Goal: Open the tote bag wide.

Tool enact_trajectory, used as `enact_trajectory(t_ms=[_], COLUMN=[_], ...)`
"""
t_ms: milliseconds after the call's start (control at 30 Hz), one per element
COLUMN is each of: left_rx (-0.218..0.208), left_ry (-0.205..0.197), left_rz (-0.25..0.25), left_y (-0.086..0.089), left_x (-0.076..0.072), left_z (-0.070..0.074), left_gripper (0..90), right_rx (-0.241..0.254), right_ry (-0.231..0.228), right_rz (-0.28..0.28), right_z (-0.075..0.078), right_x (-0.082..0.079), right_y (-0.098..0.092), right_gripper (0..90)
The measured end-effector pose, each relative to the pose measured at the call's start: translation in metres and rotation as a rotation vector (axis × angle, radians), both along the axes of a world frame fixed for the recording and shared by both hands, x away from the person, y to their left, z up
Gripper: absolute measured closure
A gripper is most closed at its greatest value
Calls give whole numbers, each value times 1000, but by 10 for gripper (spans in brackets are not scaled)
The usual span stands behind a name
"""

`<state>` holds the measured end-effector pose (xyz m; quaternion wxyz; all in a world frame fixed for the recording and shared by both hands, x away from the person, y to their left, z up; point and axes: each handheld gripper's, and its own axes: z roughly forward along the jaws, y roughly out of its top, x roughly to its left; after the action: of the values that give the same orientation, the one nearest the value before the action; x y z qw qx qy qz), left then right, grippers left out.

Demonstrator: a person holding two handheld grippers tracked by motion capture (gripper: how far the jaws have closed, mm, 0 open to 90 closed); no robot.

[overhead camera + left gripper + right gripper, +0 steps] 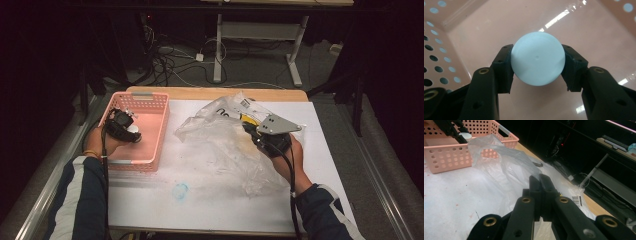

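While the pale blue ball (537,58) sits low inside the pink basket (155,135), it is flanked on both sides by the black pads of the left gripper (537,67), one pad against each flank at about the ball's widest part. The pads appear to be pressed on it, though a thin gap cannot quite be ruled out at the right-hand pad. Beneath the ball the glossy pink floor of the basket is seen, and whether the ball rests on that floor or is held just clear of it cannot be told. In the high view the left gripper (131,131) is reached into the basket from its left wall, with a pale round shape seen at its tip.

To the right of the basket, on the white table cover (210,200), a crumpled clear plastic bag (220,145) is spread. The right gripper (540,181) is pinched shut on a fold of that bag, its two pads brought together with the film caught between them. A faint blue stain (180,190) is marked on the cover nearer the person.
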<state>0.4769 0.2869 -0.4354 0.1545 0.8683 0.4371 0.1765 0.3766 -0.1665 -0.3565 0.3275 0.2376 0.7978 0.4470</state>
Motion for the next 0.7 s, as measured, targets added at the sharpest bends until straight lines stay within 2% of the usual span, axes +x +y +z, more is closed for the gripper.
enact_trajectory(t_ms=[200, 300, 500, 700], left_rx=[-10, -11, -42, -118], left_ry=[-10, -30, -94, -175], left_rz=[-10, -9, -22, -43], left_y=[0, 0, 0, -8], left_x=[0, -2, -10, -22], left_z=[1, 3, 13, 26], left_gripper=[484, 484, 485, 485], right_rx=[-11, -12, -8, 3], right_ry=[5, 6, 2, -3], right_rz=[4, 3, -3, -10], right_z=[-3, -3, -3, -2], right_x=[0, 0, 0, 0], right_y=[2, 2, 0, -4], right_gripper=[900, 900, 900, 900])
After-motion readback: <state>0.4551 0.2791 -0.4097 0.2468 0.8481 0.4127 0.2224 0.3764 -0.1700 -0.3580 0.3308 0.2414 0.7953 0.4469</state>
